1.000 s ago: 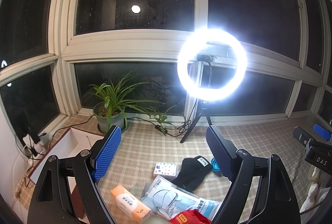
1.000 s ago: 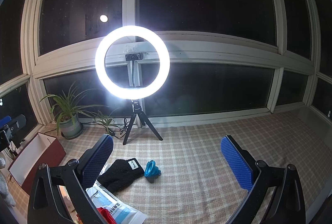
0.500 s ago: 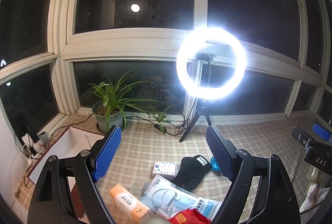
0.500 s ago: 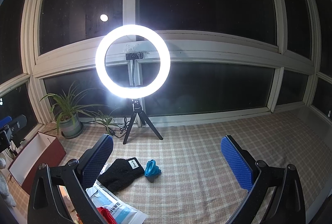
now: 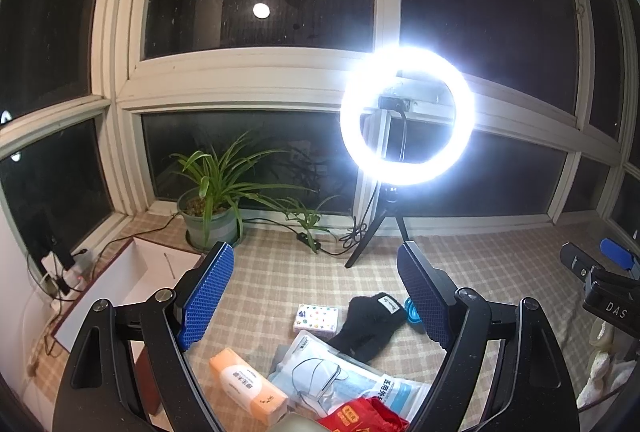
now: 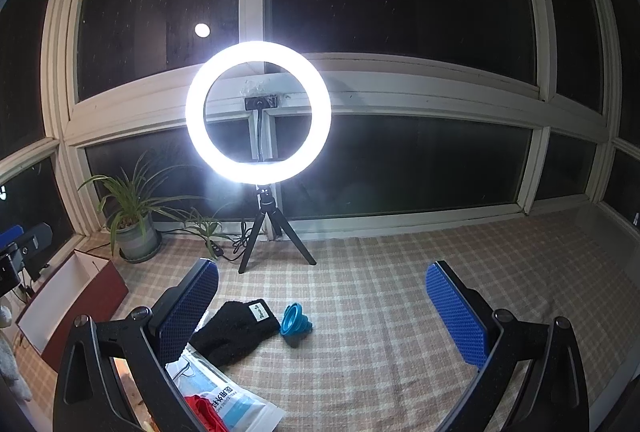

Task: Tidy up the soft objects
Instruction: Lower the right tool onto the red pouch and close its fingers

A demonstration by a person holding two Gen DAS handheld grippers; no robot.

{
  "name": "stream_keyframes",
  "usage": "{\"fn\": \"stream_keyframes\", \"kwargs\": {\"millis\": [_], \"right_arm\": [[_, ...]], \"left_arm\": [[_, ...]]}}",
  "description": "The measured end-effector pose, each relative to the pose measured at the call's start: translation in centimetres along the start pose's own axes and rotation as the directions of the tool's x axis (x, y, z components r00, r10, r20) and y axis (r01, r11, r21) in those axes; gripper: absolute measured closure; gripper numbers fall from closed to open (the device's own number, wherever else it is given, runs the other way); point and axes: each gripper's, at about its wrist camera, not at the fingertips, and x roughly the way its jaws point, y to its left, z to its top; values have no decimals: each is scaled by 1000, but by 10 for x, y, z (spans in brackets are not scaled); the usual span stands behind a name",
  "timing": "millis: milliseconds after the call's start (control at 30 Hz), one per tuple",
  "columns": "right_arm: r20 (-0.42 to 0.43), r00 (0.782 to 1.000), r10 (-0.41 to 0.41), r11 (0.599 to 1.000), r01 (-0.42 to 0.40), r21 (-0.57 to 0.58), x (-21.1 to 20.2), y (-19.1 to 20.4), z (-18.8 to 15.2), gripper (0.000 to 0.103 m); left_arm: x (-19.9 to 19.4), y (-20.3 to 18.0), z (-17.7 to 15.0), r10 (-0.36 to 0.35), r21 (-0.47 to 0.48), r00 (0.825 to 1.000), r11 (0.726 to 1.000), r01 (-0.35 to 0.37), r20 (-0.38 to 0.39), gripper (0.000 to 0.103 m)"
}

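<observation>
A black knit glove [image 5: 370, 324] [image 6: 234, 330] lies on the checked cloth. Near it lie a mask packet [image 5: 340, 378] [image 6: 224, 398], an orange tissue pack [image 5: 248, 386], a small patterned tissue pack [image 5: 316, 318], a red pouch [image 5: 362, 416] [image 6: 204, 410] and a blue collapsible cup [image 6: 294, 322] [image 5: 412, 314]. My left gripper [image 5: 316, 296] is open and empty, held above the pile. My right gripper [image 6: 322, 308] is open and empty, above the cloth right of the glove. An open box with white inside [image 5: 120, 284] [image 6: 56, 296] stands at the left.
A lit ring light on a tripod [image 5: 406, 116] [image 6: 258, 112] stands at the back with its cable. A potted plant [image 5: 212, 208] [image 6: 132, 228] stands by the window. Power plugs [image 5: 56, 272] sit at the far left. Windows close the back.
Both views have shifted very slightly; the objects and both open grippers stand as before.
</observation>
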Motion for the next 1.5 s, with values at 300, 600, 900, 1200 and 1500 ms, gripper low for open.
{"fn": "stream_keyframes", "kwargs": {"millis": [300, 600, 900, 1200, 1500], "right_arm": [[-35, 999, 30, 1000, -30, -2, 4, 2, -7, 1], [-96, 989, 116, 993, -115, 10, 19, 2, -28, 1], [-197, 956, 218, 976, -213, 46, 39, 2, -52, 1], [-308, 902, 304, 952, -298, 66, 63, -3, -76, 1], [-385, 852, 355, 930, -363, 55, 84, -1, -91, 1]], "left_arm": [[2, 6, -12, -9, 1, 998, 1000, 9, -59, 19], [7, 38, -42, 27, -62, 986, 997, -37, -162, 19], [9, 66, -79, 16, -155, 965, 986, -58, -260, 19], [8, 73, -114, -3, -215, 943, 974, -72, -332, 19], [18, 67, -148, -33, -269, 914, 959, -85, -405, 21]]}}
